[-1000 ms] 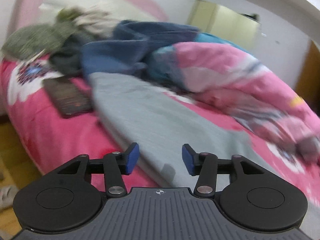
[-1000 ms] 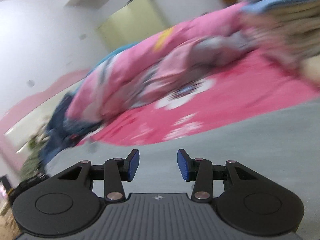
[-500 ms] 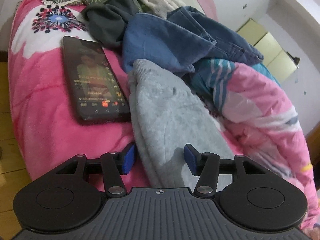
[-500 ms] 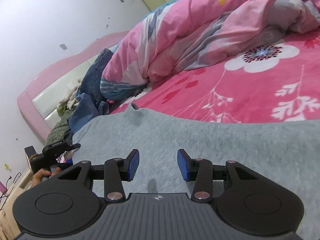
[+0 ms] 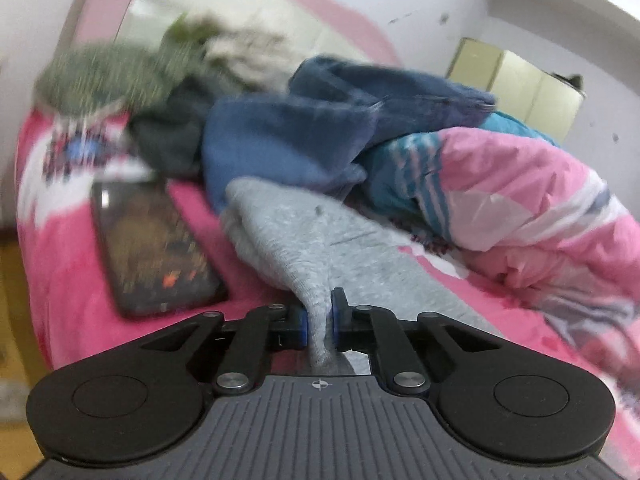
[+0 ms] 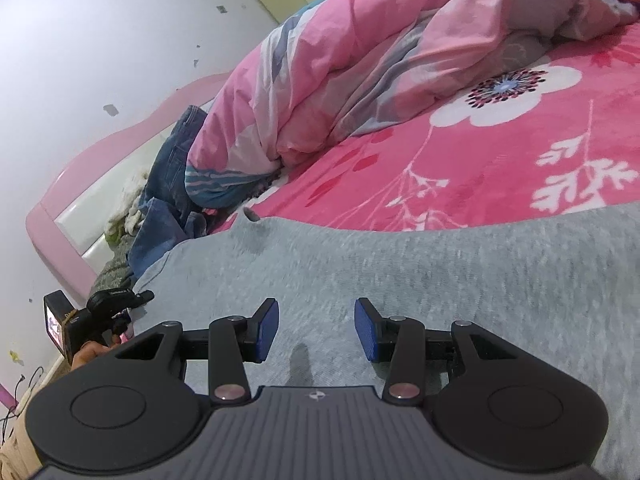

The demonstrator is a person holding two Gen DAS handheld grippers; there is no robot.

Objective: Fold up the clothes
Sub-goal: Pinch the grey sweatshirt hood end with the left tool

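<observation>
A grey knit garment [image 5: 316, 236] lies spread on the pink flowered bed; it also shows in the right wrist view [image 6: 440, 272]. My left gripper [image 5: 319, 322] is shut on a pinched edge of the grey garment, which rises in a ridge between the blue pads. My right gripper [image 6: 316, 330] is open and empty, hovering just above the flat grey cloth. The other hand-held gripper [image 6: 108, 308] shows at the garment's far left edge in the right wrist view.
A phone [image 5: 152, 248] lies on the bed left of the garment. Blue jeans [image 5: 320, 136], dark and green clothes [image 5: 104, 80] pile near the headboard. A rumpled pink duvet [image 5: 532, 208] lies to the right; it also shows in the right wrist view [image 6: 360, 64].
My left gripper has closed on the grey garment's edge and lifted it; the view tilted up. My right gripper stays open and has barely moved.
</observation>
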